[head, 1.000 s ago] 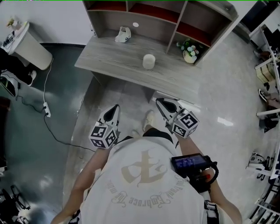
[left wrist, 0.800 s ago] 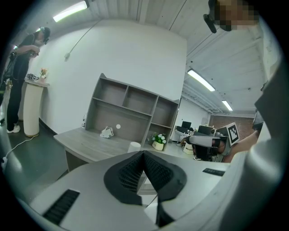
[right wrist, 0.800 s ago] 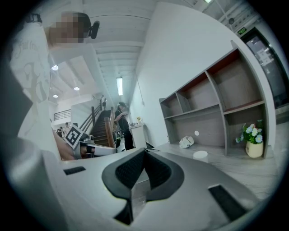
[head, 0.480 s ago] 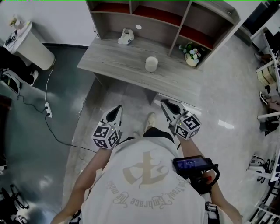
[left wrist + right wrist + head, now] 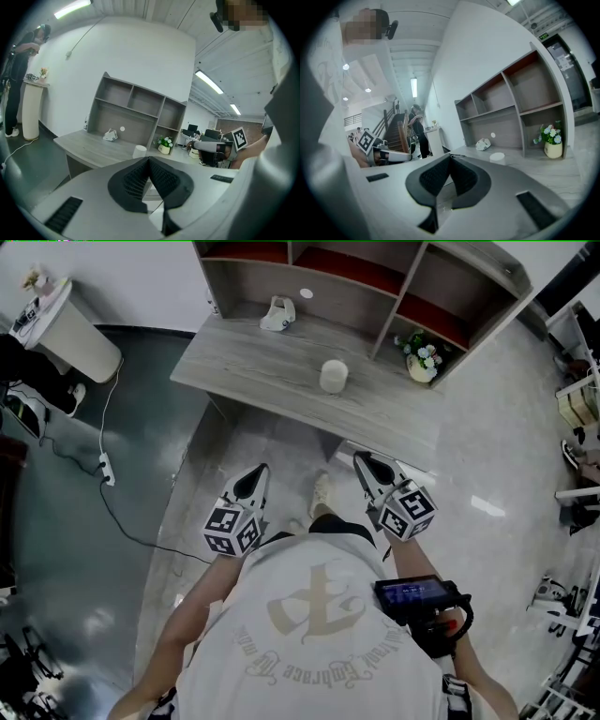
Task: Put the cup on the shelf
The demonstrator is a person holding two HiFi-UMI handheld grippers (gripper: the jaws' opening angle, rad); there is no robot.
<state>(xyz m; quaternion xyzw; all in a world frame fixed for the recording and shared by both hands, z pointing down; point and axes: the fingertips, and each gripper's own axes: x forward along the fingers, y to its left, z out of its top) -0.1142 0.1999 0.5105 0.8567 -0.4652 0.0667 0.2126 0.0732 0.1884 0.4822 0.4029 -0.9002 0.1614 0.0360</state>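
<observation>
While the person stood back from the worktop [image 5: 246, 371], the white cup [image 5: 333, 376] sat upright on its grey wood-grain top, about midway along and clear of the front edge. It was in front of the shelf [image 5: 385, 298], not in any compartment, with nothing touching it.

Both tools were held low over the pale floor, well apart from the cup and short of the worktop's front edge. The left tool [image 5: 260, 470] pointed toward the worktop. In its own view its dark ribbed pads [image 5: 136, 178] met at the tip, so it was closed with nothing between them. The right tool [image 5: 362, 458] was likewise closed and empty. A light-coloured shoe [image 5: 322, 495] showed on the floor between the two tools.

The shelf stood along the back of the worktop, an open unit with upright dividers. A small pot of flowers [image 5: 423, 359] stood in the lower compartment at the right end. A small white object [image 5: 278, 313] lay on the worktop close to the shelf's back panel, left of the cup. It was too small to identify, possibly a holder of some kind. A white round spot [image 5: 306, 293] showed on the back panel just beside it.

Left of the worktop stood a tall white bin [image 5: 77, 336], and a cable with a power strip [image 5: 106, 468] trailed across the dark floor. A black device with a lit screen [image 5: 411, 593] hung at the person's right side.
</observation>
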